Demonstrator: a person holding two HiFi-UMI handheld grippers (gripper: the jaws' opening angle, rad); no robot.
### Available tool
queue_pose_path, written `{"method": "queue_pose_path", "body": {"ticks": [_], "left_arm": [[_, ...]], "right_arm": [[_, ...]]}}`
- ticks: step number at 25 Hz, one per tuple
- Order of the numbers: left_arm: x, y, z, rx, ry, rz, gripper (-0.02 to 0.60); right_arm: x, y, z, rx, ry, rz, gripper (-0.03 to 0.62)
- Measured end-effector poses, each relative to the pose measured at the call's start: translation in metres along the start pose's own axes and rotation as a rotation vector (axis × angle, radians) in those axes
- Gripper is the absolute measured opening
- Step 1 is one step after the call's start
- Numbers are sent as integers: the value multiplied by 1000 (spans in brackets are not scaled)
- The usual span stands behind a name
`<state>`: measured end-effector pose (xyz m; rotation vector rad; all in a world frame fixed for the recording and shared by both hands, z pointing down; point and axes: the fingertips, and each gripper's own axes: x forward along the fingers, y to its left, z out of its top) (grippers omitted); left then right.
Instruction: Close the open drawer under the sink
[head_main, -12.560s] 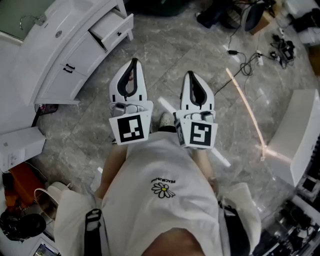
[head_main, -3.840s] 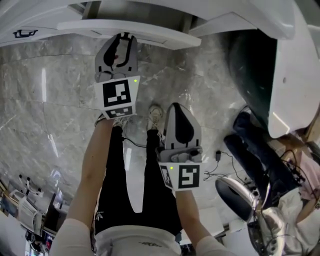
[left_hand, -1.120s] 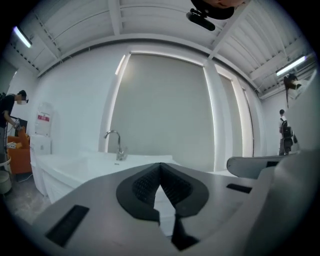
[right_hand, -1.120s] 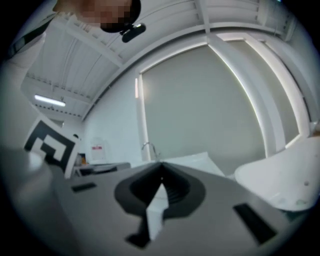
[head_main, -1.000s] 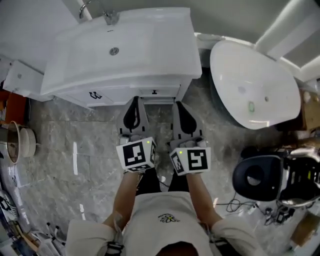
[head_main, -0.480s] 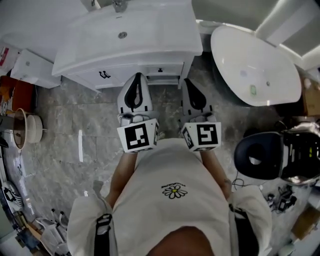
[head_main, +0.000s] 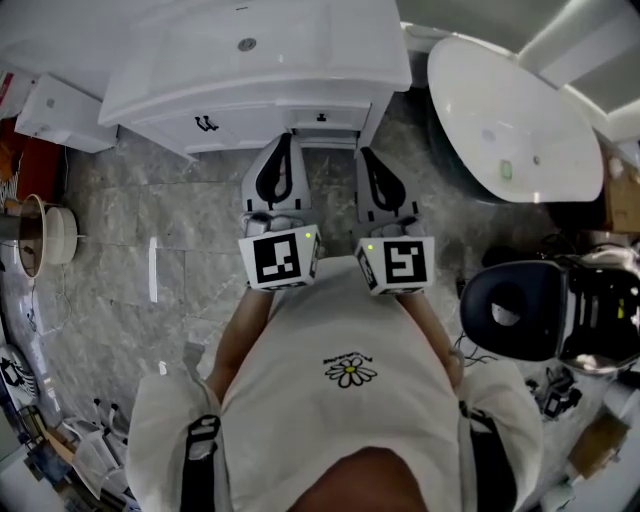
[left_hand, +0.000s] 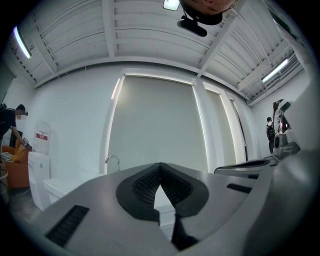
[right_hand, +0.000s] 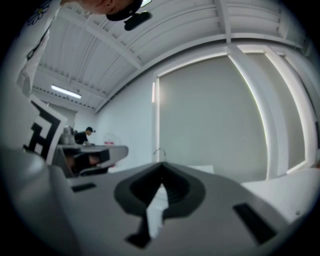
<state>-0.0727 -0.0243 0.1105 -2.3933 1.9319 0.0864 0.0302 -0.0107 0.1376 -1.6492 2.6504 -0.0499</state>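
The only clear print is the black-and-white square pattern on each cube. The shirt (head_main: 345, 400) carries a daisy with a line of small letters above it, too small to read. In the left gripper view a white unit (left_hand: 39, 150) at the far left bears a red label, also unreadable.

Both forearms reach forward from the body, side by side and a little apart, with the cubes turned up toward the head camera. The left tongs (head_main: 285, 139) and the right tongs (head_main: 363, 153) are held level over the grey marble floor (head_main: 190, 220), pointing at the white cabinet (head_main: 250, 125) under the sink (head_main: 300, 50).

The left tongs (left_hand: 160, 166) are fully closed — the ribbed pads meet at the tip with nothing between them. The right tongs (right_hand: 161, 166) are closed the same way and also hold nothing.

The drawer (head_main: 322, 119) with the small dark handle sits just beyond the two tips, between them. Its front lies in line with the rest of the cabinet face, and neither pair of tongs touches it.

The sink bowl shows only its drain. The white tub (head_main: 510, 110) to the right has a small greenish thing near its middle. A round bucket (head_main: 40, 235) stands at the left edge — its contents cannot be made out.
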Motion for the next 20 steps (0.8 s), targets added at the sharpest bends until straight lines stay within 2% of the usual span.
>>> {"method": "queue_pose_path", "body": {"ticks": [10, 15, 20], "left_arm": [[-3, 21, -18, -23, 11, 24, 20], [-3, 33, -25, -57, 42, 34, 20], [1, 42, -40, -48, 37, 8, 20]], "right_arm": [[5, 9, -11, -13, 45, 10, 28], [9, 20, -17, -31, 73, 23, 29], [12, 27, -23, -52, 94, 23, 28]]}}
